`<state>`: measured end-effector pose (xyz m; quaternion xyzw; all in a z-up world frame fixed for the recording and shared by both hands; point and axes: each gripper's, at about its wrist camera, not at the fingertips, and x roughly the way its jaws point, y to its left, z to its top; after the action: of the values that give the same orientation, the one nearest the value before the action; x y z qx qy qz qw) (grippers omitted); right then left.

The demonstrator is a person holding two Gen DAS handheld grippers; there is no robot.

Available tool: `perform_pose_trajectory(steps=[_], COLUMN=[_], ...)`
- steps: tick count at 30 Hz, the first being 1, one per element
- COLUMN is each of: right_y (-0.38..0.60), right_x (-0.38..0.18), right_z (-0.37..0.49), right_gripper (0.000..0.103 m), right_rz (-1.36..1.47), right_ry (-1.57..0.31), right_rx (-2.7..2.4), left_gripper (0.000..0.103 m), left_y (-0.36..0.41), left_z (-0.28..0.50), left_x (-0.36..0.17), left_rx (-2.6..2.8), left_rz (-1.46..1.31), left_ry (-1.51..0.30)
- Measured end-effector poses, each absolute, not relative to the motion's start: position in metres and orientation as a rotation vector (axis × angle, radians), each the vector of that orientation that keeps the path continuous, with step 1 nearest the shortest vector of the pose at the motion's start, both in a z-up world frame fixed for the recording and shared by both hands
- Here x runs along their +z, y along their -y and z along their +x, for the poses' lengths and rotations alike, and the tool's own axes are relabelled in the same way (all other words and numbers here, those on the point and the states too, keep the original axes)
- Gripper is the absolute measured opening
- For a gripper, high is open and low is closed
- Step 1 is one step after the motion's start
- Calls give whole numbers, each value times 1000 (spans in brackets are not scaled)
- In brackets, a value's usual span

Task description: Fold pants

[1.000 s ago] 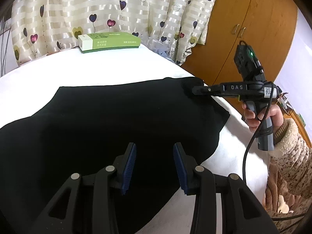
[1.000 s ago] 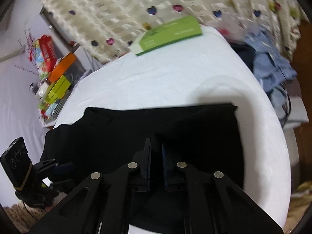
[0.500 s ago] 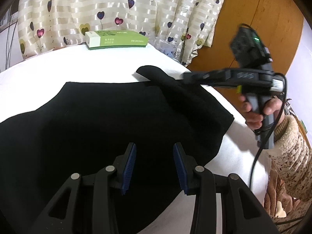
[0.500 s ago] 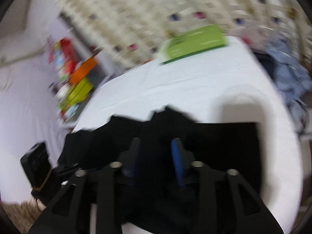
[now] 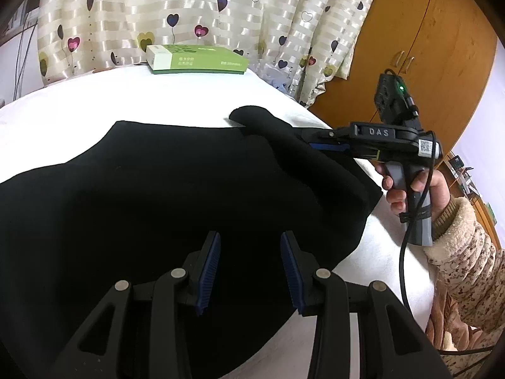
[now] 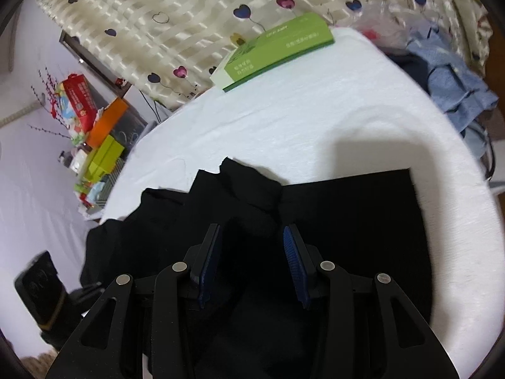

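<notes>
Pants: black pants (image 5: 164,195), soft matte knit, spread on the white sheet (image 5: 94,101); 1 flap doubled over at the far edge.
Box: flat green box (image 5: 197,59) near the curtain.
Left gripper (image 5: 249,271): above the cloth, jaws apart, nothing between.
Right gripper (image 6: 252,265): jaws apart, angled down over the flap; gripping nothing.
Hand (image 5: 416,189): wrapped round the grey handle, fuzzy sleeve.

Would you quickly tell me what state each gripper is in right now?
Left gripper: open, holding nothing, above the black pants.
Right gripper: open, pads clear of the raised fold of cloth between them.
</notes>
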<state>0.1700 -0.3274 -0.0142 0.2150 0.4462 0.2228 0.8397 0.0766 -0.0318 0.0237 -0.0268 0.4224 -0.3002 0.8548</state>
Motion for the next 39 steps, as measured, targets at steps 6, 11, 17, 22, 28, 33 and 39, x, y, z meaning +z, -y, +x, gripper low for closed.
perform_pose_trajectory(steps=[6, 11, 17, 22, 28, 33, 39], right_y=[323, 341, 364, 384, 411, 424, 416], right_x=[-8, 4, 19, 27, 4, -13, -15], right_z=[162, 145, 118, 84, 60, 48, 44], right_gripper=[12, 8, 7, 7, 7, 7, 8], right_rz=[399, 503, 514, 530, 617, 665, 577], right_ry=[-914, -858, -789, -717, -769, -804, -843], right_rx=[453, 490, 368, 253, 146, 119, 78], left_gripper=[42, 42, 42, 42, 42, 42, 42], left_y=[32, 30, 30, 29, 27, 24, 23], left_z=[78, 78, 78, 78, 77, 77, 76], left_x=[18, 18, 17, 17, 17, 16, 16], left_rx=[-624, -623, -623, -621, -621, -627, -628], left_rz=[-66, -73, -76, -78, -79, -87, -79], left_ry=[-900, -900, -898, -897, -898, -897, -899])
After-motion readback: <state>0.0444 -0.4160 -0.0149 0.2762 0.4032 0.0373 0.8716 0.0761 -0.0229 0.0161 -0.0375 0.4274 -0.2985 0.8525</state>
